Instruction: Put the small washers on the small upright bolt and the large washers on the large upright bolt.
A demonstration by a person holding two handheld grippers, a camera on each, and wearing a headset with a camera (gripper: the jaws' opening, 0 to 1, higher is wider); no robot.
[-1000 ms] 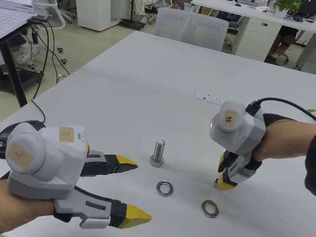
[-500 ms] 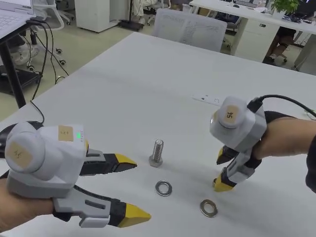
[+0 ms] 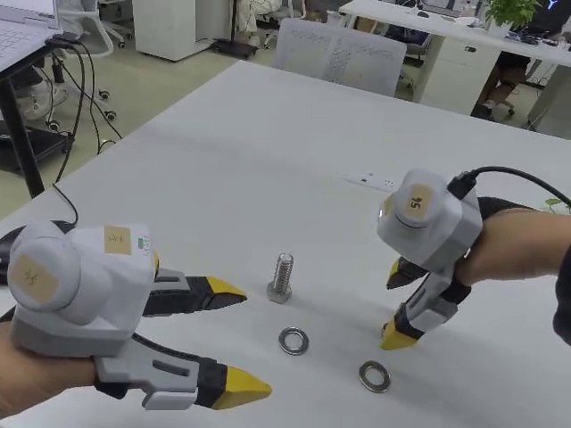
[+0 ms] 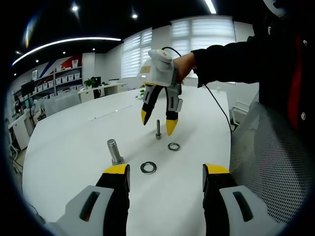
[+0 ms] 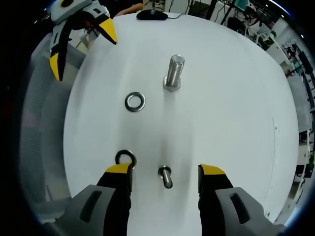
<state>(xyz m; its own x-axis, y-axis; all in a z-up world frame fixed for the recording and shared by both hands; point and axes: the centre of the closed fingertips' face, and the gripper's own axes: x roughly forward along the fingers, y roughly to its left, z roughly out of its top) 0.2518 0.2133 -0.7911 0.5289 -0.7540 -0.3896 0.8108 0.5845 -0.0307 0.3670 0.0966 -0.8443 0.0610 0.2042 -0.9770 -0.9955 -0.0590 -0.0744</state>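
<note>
- Two bolts stand upright on the white worktop (image 3: 268, 160). The large bolt (image 3: 282, 276) is at the centre of the head view. The small bolt (image 5: 166, 176) is low in the right gripper view, between that view's own jaws.
- Two washers lie flat. The first washer (image 3: 293, 340) is just below the large bolt, and the second washer (image 3: 375, 376) is at lower right.
- Two tongs are in view. The left tongs (image 3: 236, 337), at lower left, gape empty. The right tongs (image 3: 393, 305), at right, point down, parted and empty.
- Since a second ago the right tongs' jaws have spread wider. The large bolt and both washers lie as before.
- The room is an office, with a grey chair (image 3: 335, 53) at the top and a power strip (image 3: 375, 181) on the worktop.
</note>
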